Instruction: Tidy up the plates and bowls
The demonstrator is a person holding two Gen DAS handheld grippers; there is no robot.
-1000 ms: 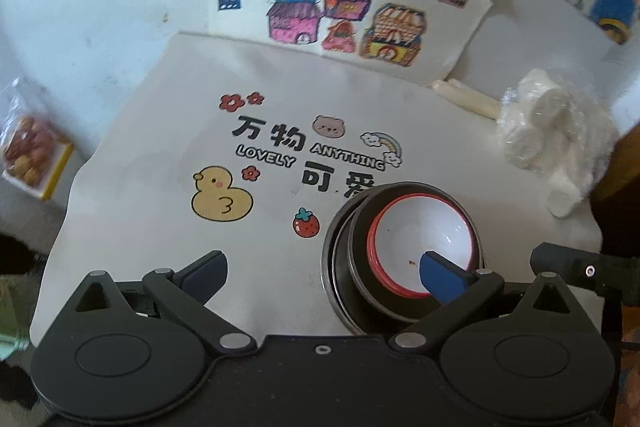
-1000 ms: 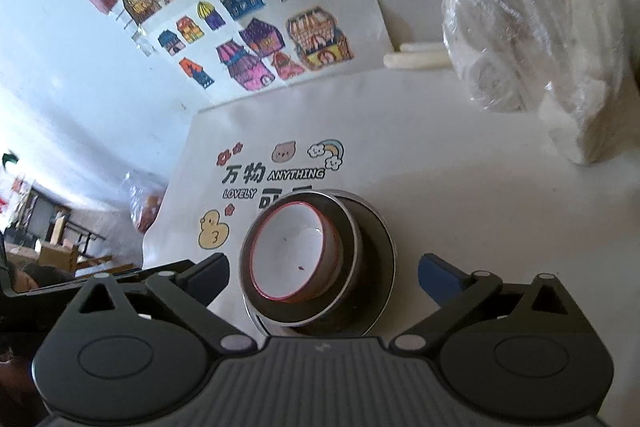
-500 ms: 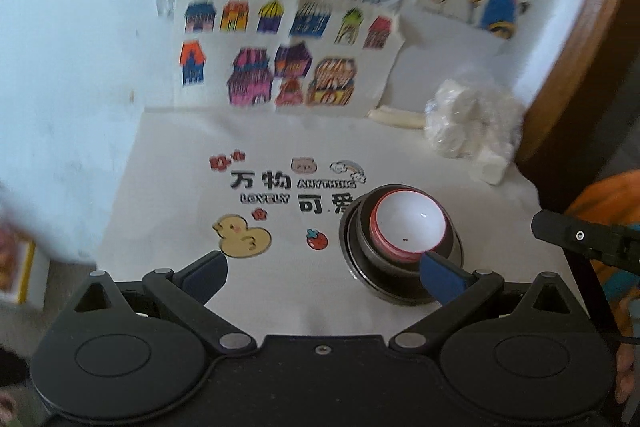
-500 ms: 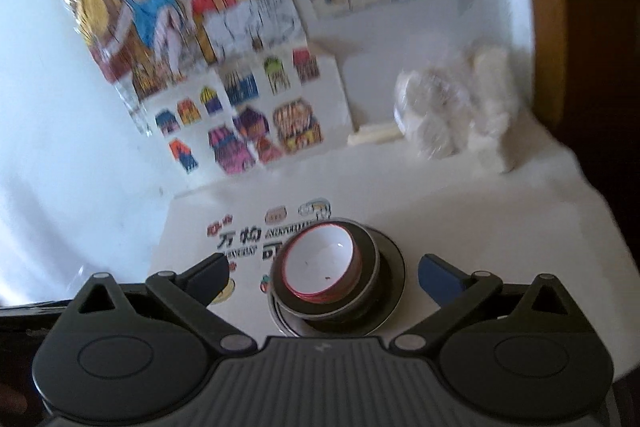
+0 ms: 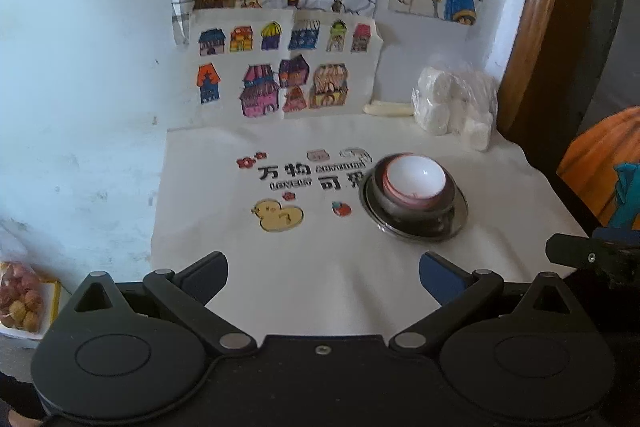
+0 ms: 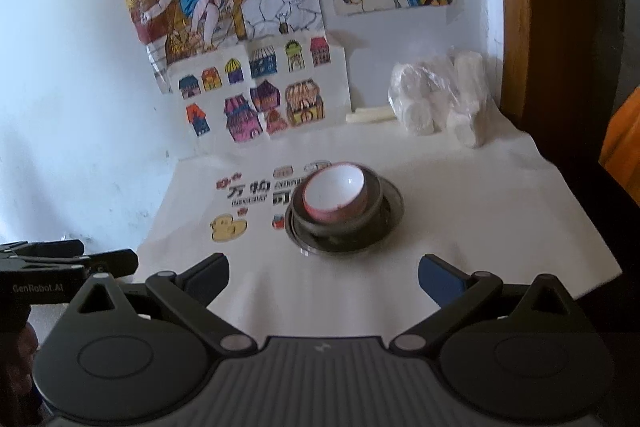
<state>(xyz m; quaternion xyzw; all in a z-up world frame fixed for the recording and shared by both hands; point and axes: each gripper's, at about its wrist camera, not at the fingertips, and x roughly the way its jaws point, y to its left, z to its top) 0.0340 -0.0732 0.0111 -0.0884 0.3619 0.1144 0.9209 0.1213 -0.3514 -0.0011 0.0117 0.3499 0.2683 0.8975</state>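
A small white bowl with a red rim (image 5: pixel 416 178) (image 6: pixel 334 193) sits nested inside a dark metal bowl (image 5: pixel 416 207) (image 6: pixel 338 221), which stands on a metal plate (image 5: pixel 458 217) (image 6: pixel 390 213). The stack rests on a cream printed cloth (image 5: pixel 312 247) (image 6: pixel 460 211). My left gripper (image 5: pixel 323 277) is open and empty, held back from the stack near the cloth's front edge. My right gripper (image 6: pixel 323 275) is open too, with nothing between its fingers, and the stack lies ahead of it. The other gripper's tip shows at the edge of each view.
A clear bag of white rolls (image 5: pixel 456 107) (image 6: pixel 440 99) and a pale stick (image 5: pixel 388 109) lie at the back right by the wall. Colored drawings (image 5: pixel 280 83) (image 6: pixel 260 95) lean on the white wall. A snack pack (image 5: pixel 20 299) lies off the cloth at left. A wooden frame (image 5: pixel 532 7) stands at right.
Both grippers have pulled back and up from the stacked bowls; the stack now looks smaller and farther away. Both stayed open and the stack has not moved.
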